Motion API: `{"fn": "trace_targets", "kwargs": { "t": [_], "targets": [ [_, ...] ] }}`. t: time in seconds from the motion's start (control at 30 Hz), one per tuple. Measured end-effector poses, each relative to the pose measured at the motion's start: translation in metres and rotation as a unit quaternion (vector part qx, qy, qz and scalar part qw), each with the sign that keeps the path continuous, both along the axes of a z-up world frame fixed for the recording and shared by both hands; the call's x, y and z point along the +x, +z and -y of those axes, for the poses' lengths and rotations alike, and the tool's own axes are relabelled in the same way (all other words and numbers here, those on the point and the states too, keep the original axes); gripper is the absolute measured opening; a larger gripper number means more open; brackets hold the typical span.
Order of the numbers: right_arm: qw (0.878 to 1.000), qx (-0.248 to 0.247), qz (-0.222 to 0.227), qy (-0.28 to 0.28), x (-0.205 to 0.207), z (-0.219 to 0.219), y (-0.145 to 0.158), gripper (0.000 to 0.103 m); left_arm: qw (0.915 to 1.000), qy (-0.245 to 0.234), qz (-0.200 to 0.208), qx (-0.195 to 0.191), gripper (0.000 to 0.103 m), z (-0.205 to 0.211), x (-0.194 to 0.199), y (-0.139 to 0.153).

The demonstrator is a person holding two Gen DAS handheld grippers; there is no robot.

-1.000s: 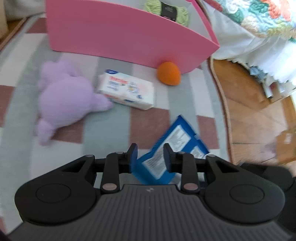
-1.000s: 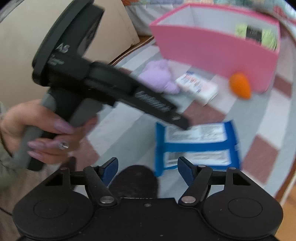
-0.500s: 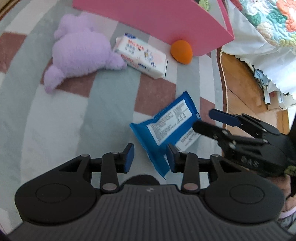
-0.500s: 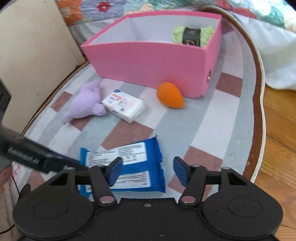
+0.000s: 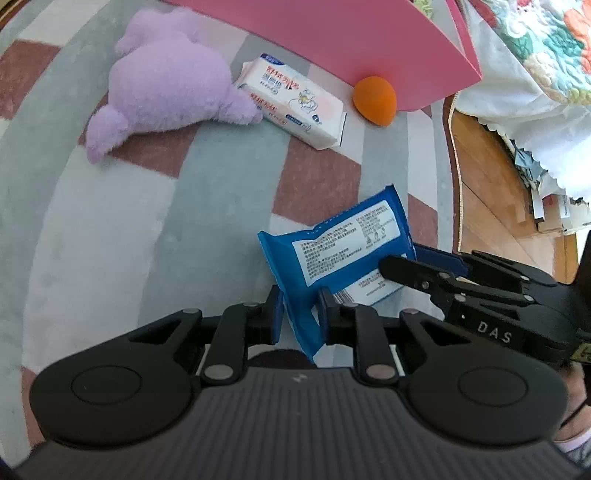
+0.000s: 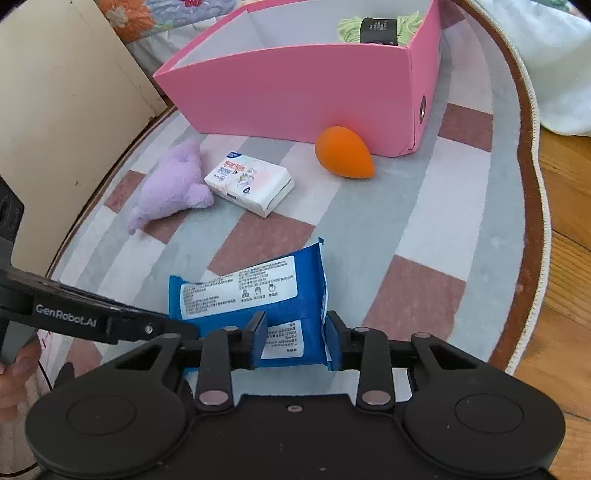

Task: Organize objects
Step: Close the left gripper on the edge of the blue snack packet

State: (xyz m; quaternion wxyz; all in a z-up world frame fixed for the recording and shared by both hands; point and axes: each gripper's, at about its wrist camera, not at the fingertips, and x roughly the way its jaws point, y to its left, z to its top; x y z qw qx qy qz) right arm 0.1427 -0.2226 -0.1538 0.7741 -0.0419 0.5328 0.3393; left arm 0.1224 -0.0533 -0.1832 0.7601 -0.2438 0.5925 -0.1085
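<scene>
A blue wipes packet (image 5: 347, 251) (image 6: 240, 291) lies on the striped rug, buckled upward between my two grippers. My left gripper (image 5: 300, 314) is shut on the packet's near corner. My right gripper (image 6: 295, 336) has the packet's other end between its fingers; its jaws are closing and both pads press the blue wrap. In the left wrist view the right gripper (image 5: 417, 264) reaches in from the right onto the packet. The pink box (image 5: 332, 37) (image 6: 295, 92) stands beyond, with a green yarn skein (image 6: 380, 27) inside.
On the rug in front of the box lie a purple plush toy (image 5: 170, 81) (image 6: 173, 188), a white tissue pack (image 5: 295, 103) (image 6: 251, 182) and an orange egg-shaped sponge (image 5: 375, 99) (image 6: 343, 157). Wooden floor (image 6: 569, 258) and hanging bedding (image 5: 535, 55) border the rug on the right, a beige panel (image 6: 55, 110) on the left.
The right gripper came in from the side and narrowed onto the blue packet. The left gripper's jaws closed onto its corner, and the packet buckled up between them.
</scene>
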Motion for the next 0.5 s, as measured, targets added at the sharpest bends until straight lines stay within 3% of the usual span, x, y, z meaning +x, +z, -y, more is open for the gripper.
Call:
{"fn": "trace_targets", "kwargs": {
  "t": [0.2,0.33,0.5],
  "targets": [
    [1.0,-0.014,-0.005,-0.019,-0.0081,-0.0005,-0.0012,0.038,0.9998,0.005,0.017,0.007,0.018,0.0011,0.0025,0.0015],
    [0.999,-0.003,-0.013,-0.039,-0.008,0.0047,-0.0041,0.039,0.9998,0.007,0.016,0.006,0.025,0.0002,0.0036,0.0002],
    [0.999,-0.008,-0.007,-0.041,-0.0108,0.0028,-0.0041,0.039,0.9995,0.026,0.005,-0.017,0.027,-0.0066,0.0028,-0.0036]
  ]
}}
